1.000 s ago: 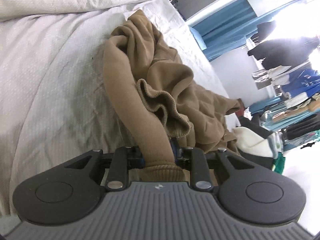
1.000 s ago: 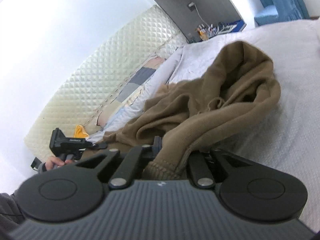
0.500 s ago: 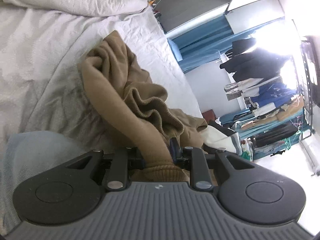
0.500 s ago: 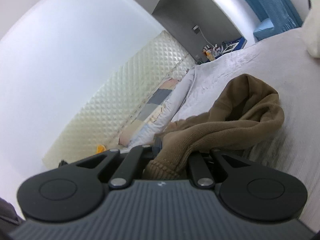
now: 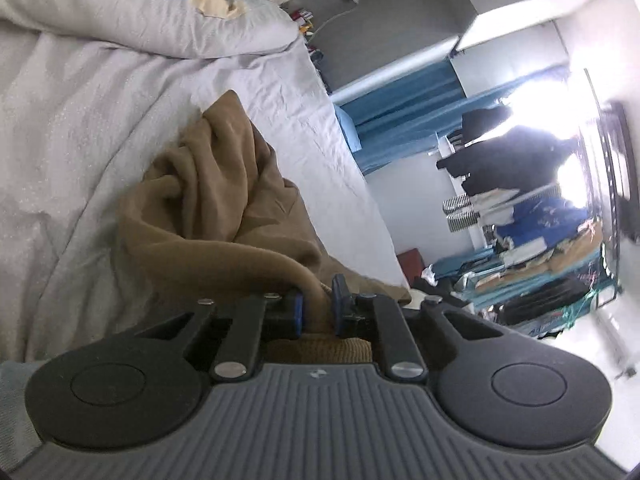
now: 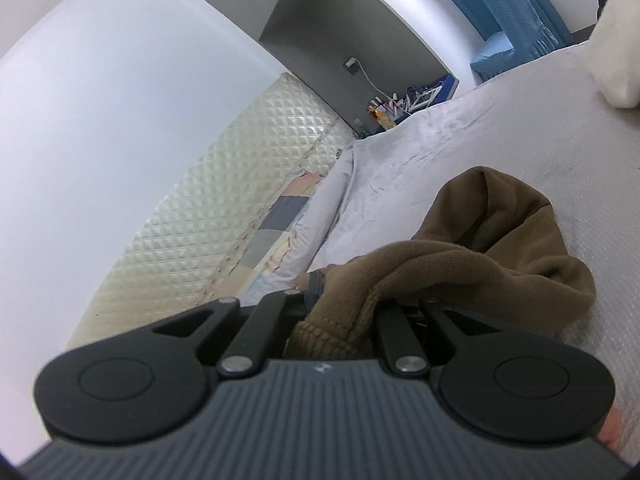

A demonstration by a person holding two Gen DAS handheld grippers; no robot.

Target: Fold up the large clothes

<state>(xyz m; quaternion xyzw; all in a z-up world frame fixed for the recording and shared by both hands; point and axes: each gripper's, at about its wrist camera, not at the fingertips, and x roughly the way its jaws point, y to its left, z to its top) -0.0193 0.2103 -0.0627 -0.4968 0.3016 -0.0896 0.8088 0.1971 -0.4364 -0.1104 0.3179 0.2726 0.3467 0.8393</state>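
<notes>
The crumpled tan-brown fleece garment [image 5: 208, 208] lay heaped on the bed's pale grey textured bedsheet [image 5: 80, 128], near the middle of the mattress, with a rumpled light grey duvet [image 5: 132, 20] bunched beyond it toward the headboard end. The left tool [image 5: 317, 309] had a rope-like fold of the brown fabric between its blue-padded fingers [image 5: 297, 312]; its jaws were closing on that fold, and a ribbed edge of the garment sat just behind them. In the right wrist view, the right tool [image 6: 344, 304] was clamped narrow on another bunched part of the same garment [image 6: 492, 240], ribbed knit showing at its base, the cloth trailing away to the right onto the sheet. A cream quilted headboard [image 6: 224, 208] stood behind, and a white fluffy item [image 6: 616, 52] rested at the far right edge of the bed.
</notes>
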